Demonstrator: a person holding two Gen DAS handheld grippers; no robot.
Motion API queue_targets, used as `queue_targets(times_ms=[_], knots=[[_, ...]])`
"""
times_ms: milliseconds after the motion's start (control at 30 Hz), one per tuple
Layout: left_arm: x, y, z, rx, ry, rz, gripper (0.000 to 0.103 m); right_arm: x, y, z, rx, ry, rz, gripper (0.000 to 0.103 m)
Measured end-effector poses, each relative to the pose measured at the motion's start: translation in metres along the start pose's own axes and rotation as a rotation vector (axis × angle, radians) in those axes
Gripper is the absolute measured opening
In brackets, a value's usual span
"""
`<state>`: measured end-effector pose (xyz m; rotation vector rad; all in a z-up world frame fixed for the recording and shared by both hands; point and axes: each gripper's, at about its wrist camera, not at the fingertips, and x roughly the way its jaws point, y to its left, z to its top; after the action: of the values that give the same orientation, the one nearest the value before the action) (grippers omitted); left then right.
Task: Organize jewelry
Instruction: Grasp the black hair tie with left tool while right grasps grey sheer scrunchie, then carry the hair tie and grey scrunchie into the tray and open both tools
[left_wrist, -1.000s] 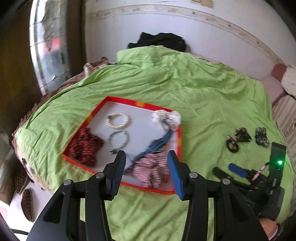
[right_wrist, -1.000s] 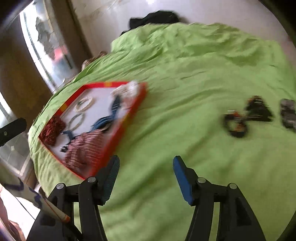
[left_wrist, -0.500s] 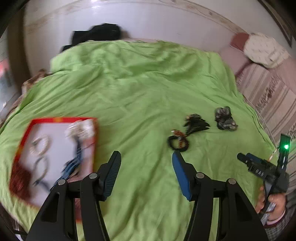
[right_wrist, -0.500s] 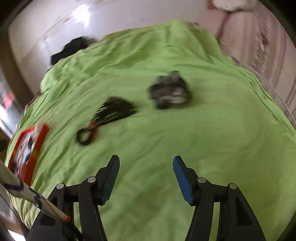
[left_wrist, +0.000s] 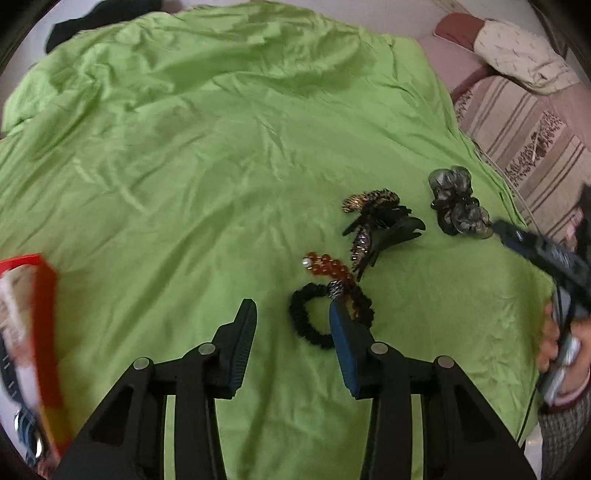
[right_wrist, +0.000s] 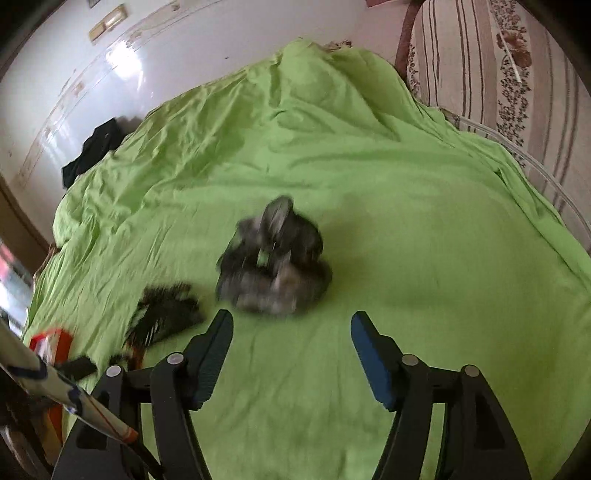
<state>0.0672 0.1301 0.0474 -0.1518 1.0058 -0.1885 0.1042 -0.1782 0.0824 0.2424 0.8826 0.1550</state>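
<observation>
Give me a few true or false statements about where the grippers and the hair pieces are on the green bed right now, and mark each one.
1. Both hand-held grippers are open and hold nothing. True: left, right.
2. The grey scrunchie lies ahead of the right hand-held gripper. True.
3. The black scrunchie is in the red tray. False: it lies on the green sheet, by the left hand-held gripper's right finger.
4. The amber beads lie beside the black scrunchie. True.
5. The left hand-held gripper is clamped on the black clips. False: they lie untouched beyond it.
</observation>
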Motion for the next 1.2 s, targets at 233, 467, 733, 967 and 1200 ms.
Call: queue_targets(times_ms=[233, 467, 733, 967, 1200], knots=[[0.021, -0.006, 0.010, 0.030, 0.008, -0.046, 0.039, 0.043, -0.003, 0.021, 0.042, 0.036, -0.028, 0.071], [0.031, -0.015, -0.007, 0.041, 0.060, -0.092, 0.009, 0.059, -0.002, 0.017, 0.034, 0.054, -0.017, 0.038], [-0.012, -0.021, -0.014, -0.004, -0.001, -0.072, 0.006, 0.010, -0.002, 0.004, 0.075, -0.011, 0.032, 0.026], [-0.099, -0.013, -0.034, -0.026, -0.119, -0.052, 0.006, -0.045, 0.026, -0.011, 0.028, -0.045, 0.104, 0.026], [-0.177, 0.033, -0.059, -0.082, -0.200, 0.043, 0.006, -0.076, 0.095, -0.032, -0.092, -0.033, 0.208, 0.026]])
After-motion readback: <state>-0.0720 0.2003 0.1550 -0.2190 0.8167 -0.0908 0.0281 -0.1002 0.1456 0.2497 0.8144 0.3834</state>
